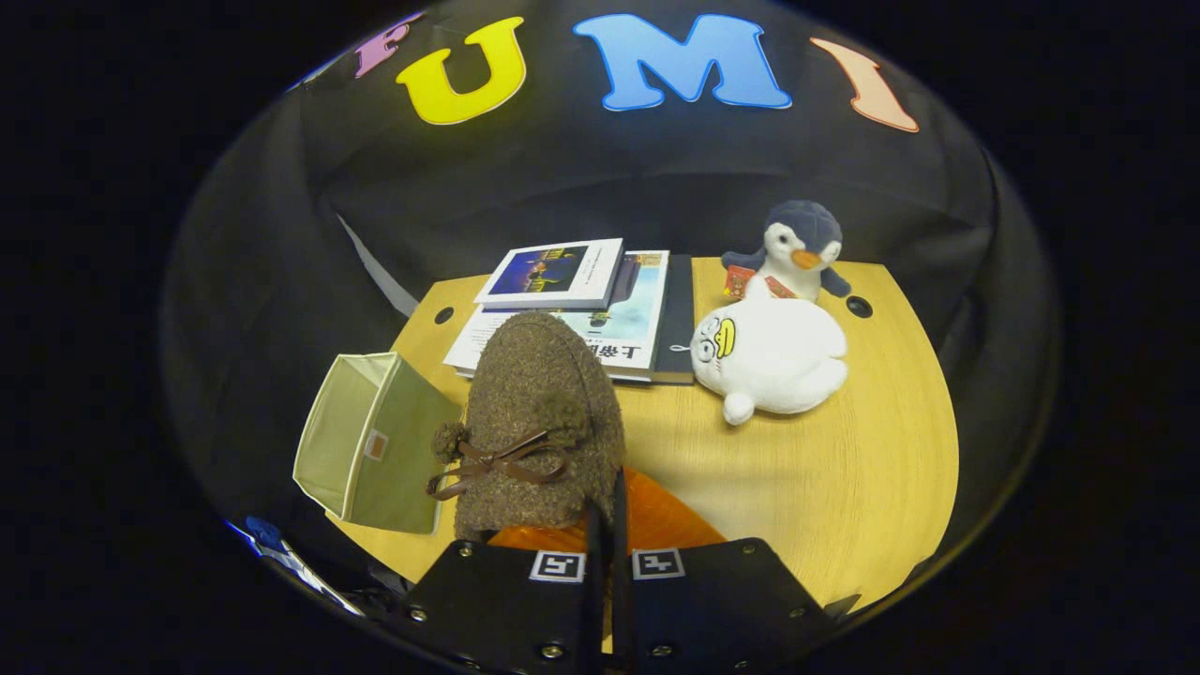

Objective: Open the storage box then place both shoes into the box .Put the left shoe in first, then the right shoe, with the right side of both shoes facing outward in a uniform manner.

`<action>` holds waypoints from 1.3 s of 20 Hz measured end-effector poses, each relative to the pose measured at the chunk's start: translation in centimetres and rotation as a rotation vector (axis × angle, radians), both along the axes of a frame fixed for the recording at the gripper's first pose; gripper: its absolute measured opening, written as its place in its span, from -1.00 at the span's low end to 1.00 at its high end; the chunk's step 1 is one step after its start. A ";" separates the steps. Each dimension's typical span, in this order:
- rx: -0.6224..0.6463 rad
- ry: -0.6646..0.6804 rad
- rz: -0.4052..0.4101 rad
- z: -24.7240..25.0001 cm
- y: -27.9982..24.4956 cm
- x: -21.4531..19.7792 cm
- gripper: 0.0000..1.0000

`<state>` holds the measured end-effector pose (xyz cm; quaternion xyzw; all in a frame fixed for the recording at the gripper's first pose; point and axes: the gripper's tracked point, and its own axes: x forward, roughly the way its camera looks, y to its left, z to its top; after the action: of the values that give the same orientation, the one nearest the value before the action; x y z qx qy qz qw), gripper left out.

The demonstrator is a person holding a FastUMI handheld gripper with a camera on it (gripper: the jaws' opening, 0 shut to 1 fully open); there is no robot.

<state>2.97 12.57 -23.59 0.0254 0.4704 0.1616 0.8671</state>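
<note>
A brown woolly shoe with an orange lining and a brown bow with pompoms hangs above the wooden table, toe pointing away from me. My gripper is shut on the shoe's heel rim, the two fingers nearly touching with the rim pinched between them. Left of the shoe, at the table's left edge, stands the pale green fabric storage box, open, its opening turned up and to the left. Its inside is hard to see.
Beyond the shoe lies a stack of books and magazines. To the right of them a white plush duck lies on the table, with a blue penguin plush behind it. Bare tabletop lies to the right of my fingers.
</note>
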 end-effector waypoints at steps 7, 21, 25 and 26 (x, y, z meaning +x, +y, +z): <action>0.015 -0.026 0.118 1.8 7.2 0.8 -0.91; 0.106 -0.018 0.287 4.4 24.4 2.0 -0.91; 0.120 -0.007 0.314 4.1 28.6 1.7 -0.91; 0.119 -0.002 0.318 4.6 29.3 1.2 -0.91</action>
<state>4.22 41.87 -18.96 0.0017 0.4574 0.3242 0.8281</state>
